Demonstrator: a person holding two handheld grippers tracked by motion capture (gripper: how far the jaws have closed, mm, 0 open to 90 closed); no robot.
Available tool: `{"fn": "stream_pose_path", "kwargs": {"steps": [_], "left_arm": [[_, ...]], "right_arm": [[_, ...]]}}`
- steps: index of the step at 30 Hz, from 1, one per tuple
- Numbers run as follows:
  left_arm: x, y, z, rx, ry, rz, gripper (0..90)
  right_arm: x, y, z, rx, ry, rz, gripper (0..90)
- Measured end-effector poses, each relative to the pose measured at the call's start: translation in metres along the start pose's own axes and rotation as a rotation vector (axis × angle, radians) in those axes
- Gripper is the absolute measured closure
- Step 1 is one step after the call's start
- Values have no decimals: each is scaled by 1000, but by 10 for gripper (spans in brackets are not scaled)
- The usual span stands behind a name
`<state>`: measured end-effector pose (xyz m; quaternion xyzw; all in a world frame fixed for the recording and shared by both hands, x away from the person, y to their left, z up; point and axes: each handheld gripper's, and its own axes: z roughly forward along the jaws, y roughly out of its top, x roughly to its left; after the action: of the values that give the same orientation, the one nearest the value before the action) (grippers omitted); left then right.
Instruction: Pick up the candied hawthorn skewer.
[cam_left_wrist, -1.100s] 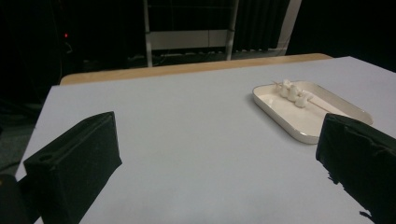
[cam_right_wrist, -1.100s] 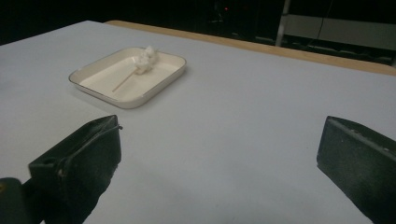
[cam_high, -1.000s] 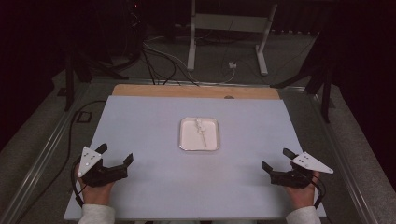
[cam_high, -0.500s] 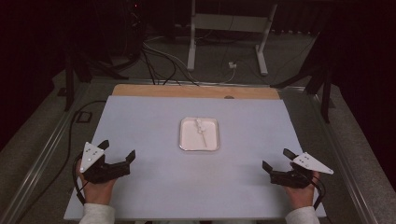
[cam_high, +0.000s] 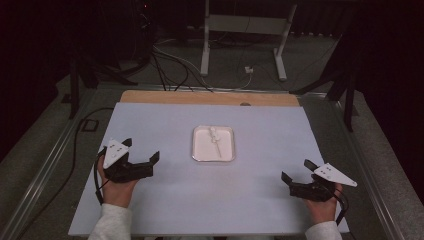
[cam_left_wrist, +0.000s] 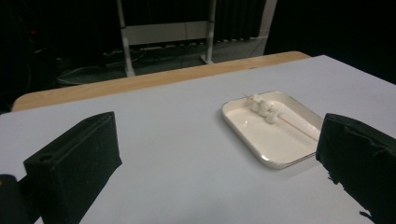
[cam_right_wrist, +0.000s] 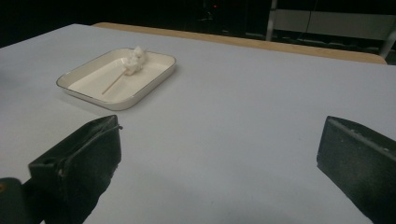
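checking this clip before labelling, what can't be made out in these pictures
- The white pieces on the skewer in the tray: too small and pale in the high view, and even the left gripper view leaves their kind unclear.
- Right jaw of the left tongs: cut by the left gripper view's right edge.
- Room beyond the table: too dark in every view.

A pale blue table (cam_high: 250, 200) seen from above, with a strip of bare wood along its far edge. At its centre sits a shallow white tray (cam_high: 199, 150) holding a thin skewer (cam_high: 216, 140) threaded with small white pieces. Near the bottom left, a hand grips the left gripper (cam_high: 142, 151), jaws spread apart; near the bottom right, well away from the tray, the right gripper (cam_high: 296, 171) is likewise spread (each carries a grey three-cornered plate). Cables and metal stand legs lie on the dark floor beyond.
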<state>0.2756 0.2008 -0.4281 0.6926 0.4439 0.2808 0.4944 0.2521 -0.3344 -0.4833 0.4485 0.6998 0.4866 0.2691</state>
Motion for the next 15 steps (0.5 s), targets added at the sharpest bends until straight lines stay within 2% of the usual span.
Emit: {"fn": "stream_pose_path", "kwargs": {"steps": [6,15], "left_arm": [[-13,14,26,11,-38,18,6],[-25,21,53,45,-55,38,6]], "right_arm": [[0,0,0,1,-3,0,1],[0,0,1,2,-4,0,1]]}}
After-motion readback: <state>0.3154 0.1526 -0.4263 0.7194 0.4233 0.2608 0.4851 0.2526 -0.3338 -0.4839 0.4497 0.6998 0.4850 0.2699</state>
